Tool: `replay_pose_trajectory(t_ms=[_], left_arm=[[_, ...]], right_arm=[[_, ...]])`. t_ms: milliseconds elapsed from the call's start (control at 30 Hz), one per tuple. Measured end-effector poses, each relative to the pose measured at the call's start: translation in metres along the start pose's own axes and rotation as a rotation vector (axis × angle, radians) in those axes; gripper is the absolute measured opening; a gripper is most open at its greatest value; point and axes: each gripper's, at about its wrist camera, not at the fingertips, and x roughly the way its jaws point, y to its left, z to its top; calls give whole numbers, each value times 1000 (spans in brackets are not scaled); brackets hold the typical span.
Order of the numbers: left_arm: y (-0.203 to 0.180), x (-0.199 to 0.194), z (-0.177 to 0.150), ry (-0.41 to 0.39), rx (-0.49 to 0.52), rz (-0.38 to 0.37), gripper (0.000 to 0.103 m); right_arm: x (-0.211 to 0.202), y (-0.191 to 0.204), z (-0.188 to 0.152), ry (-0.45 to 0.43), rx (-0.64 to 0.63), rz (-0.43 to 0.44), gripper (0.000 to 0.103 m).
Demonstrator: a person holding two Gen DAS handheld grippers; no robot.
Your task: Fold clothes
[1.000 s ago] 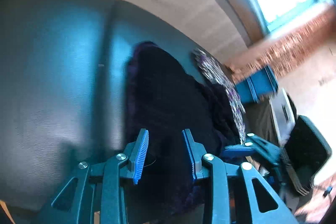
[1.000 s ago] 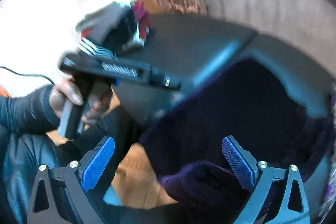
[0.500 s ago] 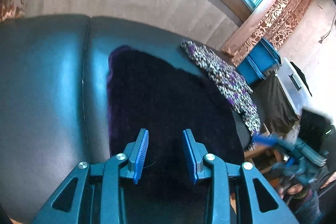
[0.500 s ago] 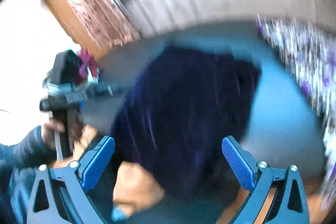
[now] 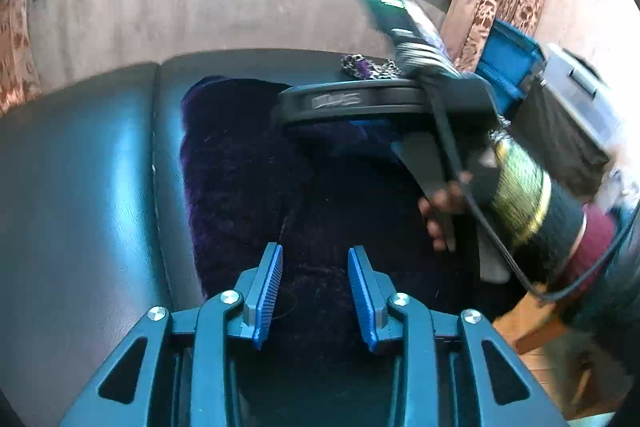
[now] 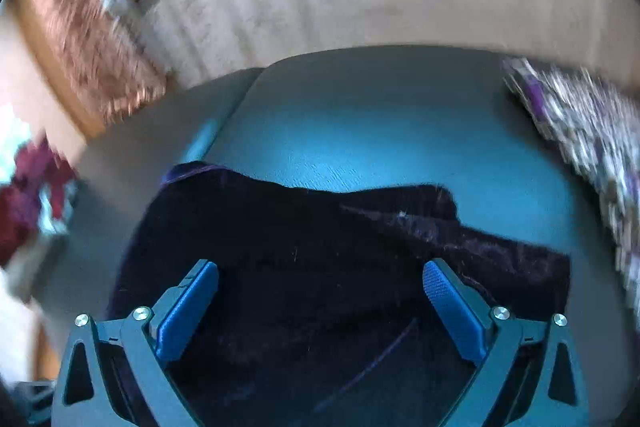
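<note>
A dark purple fuzzy garment (image 5: 248, 163) lies spread on a dark leather-like seat (image 5: 80, 187). My left gripper (image 5: 315, 283) hovers over its near edge; the blue pads stand apart with nothing pinched between them. My right gripper (image 6: 320, 291) is wide open just above the same garment (image 6: 320, 235), near its folded upper edge. In the left wrist view its black housing (image 5: 360, 101) reaches in from the right, held by a person's hand (image 5: 444, 203).
A purple-and-white patterned garment (image 6: 580, 131) lies at the seat's far right, also visible as patterned cloth (image 5: 370, 67). A seam (image 5: 154, 147) splits the seat cushions. Blue crate (image 5: 508, 63) and grey bin (image 5: 580, 95) stand right. Red clothes (image 6: 28, 195) pile up at left.
The right gripper has swung in from the right and down over the dark garment. My left gripper rolled level and came slightly closer. Both stay open.
</note>
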Motion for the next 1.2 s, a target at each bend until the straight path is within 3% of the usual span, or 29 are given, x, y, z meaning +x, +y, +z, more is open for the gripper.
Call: replay_pose_trajectory(t_ms=[133, 233, 300, 400, 467, 567, 633, 700, 767, 867, 1033, 1133, 1200], left_arm=[[15, 6, 11, -1, -53, -19, 34], [35, 0, 22, 10, -122, -113, 34], [57, -8, 37, -25, -216, -149, 34], [84, -15, 72, -116, -243, -107, 34], [92, -8, 92, -123, -244, -110, 34], [89, 19, 119, -93, -182, -106, 34], [83, 54, 128, -7, -174, -83, 34], [91, 101, 121, 150, -233, -24, 32], [86, 102, 112, 66, -196, 7, 31], [77, 100, 107, 36, -160, 53, 31], [85, 84, 110, 38, -274, 34, 31], [95, 49, 99, -13, -326, 7, 40], [101, 27, 87, -27, -355, -56, 55]], right_arm=[[16, 0, 21, -1, -29, 31, 103], [9, -14, 19, -54, 31, 144, 103], [5, -31, 17, -103, 114, 251, 103], [1, -53, 16, -165, 231, 395, 103], [1, -60, 15, -182, 275, 443, 103], [0, -56, 16, -181, 266, 438, 103], [0, -58, 17, -188, 275, 454, 103], [1, -63, 17, -200, 294, 478, 103], [3, -72, 14, -215, 324, 507, 103], [5, -79, 12, -221, 337, 527, 103], [4, -77, 13, -210, 327, 519, 103], [3, -78, 15, -181, 335, 518, 103], [-9, -78, 16, -136, 335, 515, 103]])
